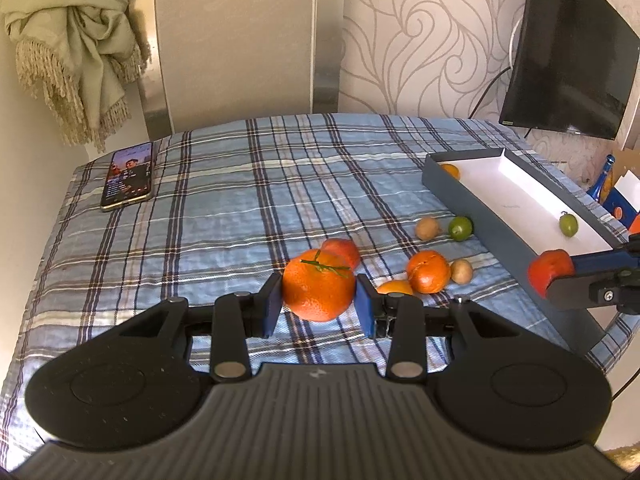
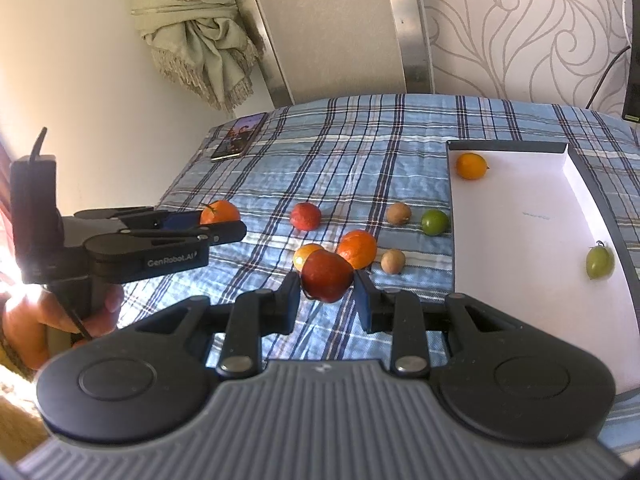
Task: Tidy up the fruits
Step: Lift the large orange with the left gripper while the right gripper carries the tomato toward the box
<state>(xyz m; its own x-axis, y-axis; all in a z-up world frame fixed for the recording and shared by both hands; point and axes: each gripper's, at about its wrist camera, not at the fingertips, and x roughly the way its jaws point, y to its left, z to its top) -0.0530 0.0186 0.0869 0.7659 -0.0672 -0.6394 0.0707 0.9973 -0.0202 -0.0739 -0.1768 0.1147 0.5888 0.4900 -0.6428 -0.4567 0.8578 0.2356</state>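
Observation:
My left gripper (image 1: 318, 304) is shut on a large orange mandarin with a green stem (image 1: 319, 289); it also shows in the right wrist view (image 2: 219, 212). My right gripper (image 2: 327, 294) is shut on a red fruit (image 2: 327, 276) and holds it above the cloth; it shows at the right of the left wrist view (image 1: 551, 271). A grey box with a white inside (image 2: 520, 216) holds an orange fruit (image 2: 472, 165) and a green fruit (image 2: 599, 263). Loose on the cloth lie a red fruit (image 2: 305, 216), a mandarin (image 2: 358, 249), a small orange fruit (image 2: 305, 255), two brown fruits (image 2: 399, 213) (image 2: 392, 262) and a lime (image 2: 435, 222).
The table has a blue plaid cloth (image 1: 224, 208). A phone (image 1: 128, 176) lies at its far left corner. A dark screen (image 1: 568, 48) hangs on the wall at the right. A knotted curtain (image 1: 76, 40) hangs at the back left. A blue bottle (image 1: 604, 176) stands beyond the box.

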